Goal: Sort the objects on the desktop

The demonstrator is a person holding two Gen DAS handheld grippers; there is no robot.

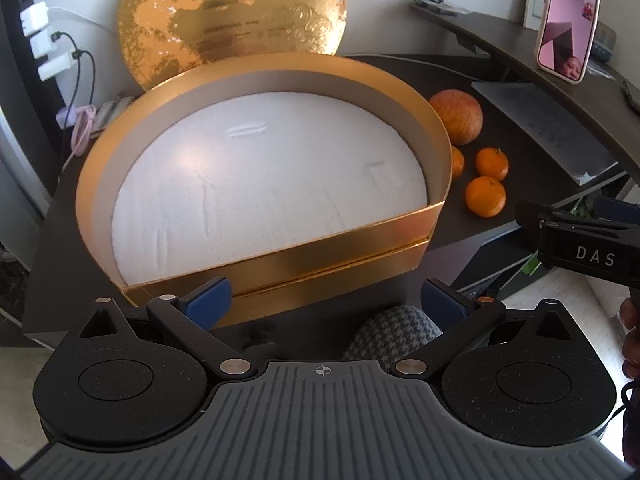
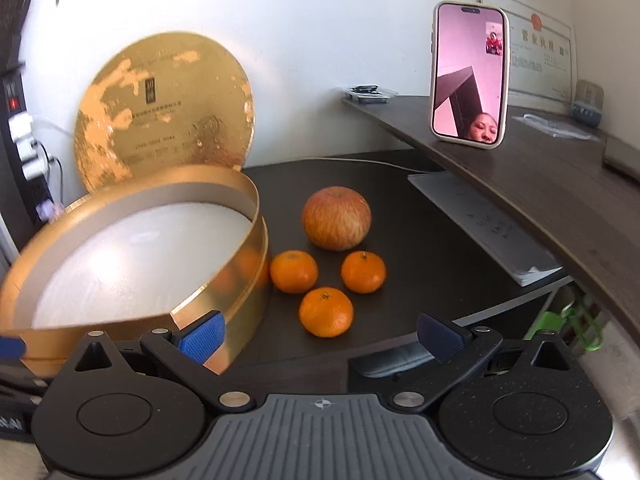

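A dark desk carries an open gold box near its left edge, an apple and three tangerines beside it, and papers toward the right edge.

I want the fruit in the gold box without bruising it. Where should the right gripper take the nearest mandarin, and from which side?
Grip the nearest mandarin across its widest middle, coming straight in from the front with the open right gripper. It sits stem up, apart from the other two mandarins and the box, so both flanks look free for the fingers.
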